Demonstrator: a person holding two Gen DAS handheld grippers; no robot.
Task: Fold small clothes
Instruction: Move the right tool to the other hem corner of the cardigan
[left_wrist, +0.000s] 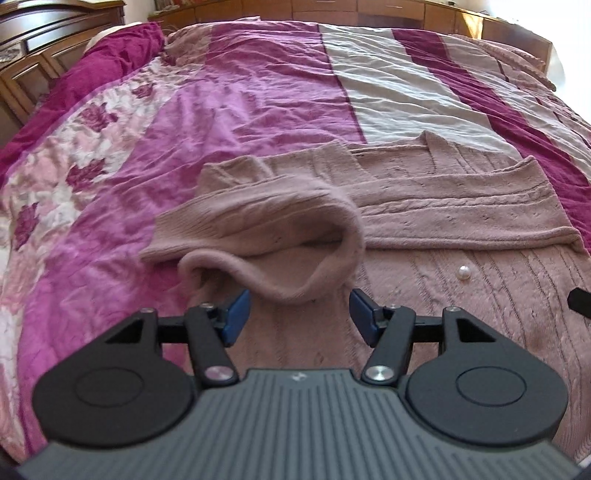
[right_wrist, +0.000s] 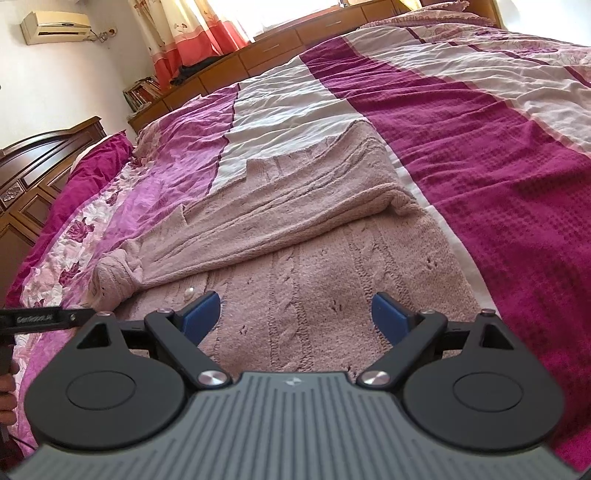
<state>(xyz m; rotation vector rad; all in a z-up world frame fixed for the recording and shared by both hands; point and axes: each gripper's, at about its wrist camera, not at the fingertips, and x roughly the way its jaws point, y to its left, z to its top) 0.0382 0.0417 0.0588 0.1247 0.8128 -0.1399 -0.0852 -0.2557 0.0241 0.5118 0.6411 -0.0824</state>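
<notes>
1. A pink cardigan is lying flat on the bed, so it is easy to fold.
2. Its right sleeve is lying folded across the chest.
3. Its left sleeve is lying on top too, but it is sitting in a puffy loop and is not flat yet.
4. The left claw is hanging just in front of that loop. Its jaws are standing about half open and are holding nothing.
5. The right claw is hanging over the bottom part of the cardigan. Its jaws are standing wide open and are holding nothing.
6. A pearl button is showing, so the front is facing up.
7. I think the sleeves are almost done, and the bottom is waiting to be folded up next.
</notes>
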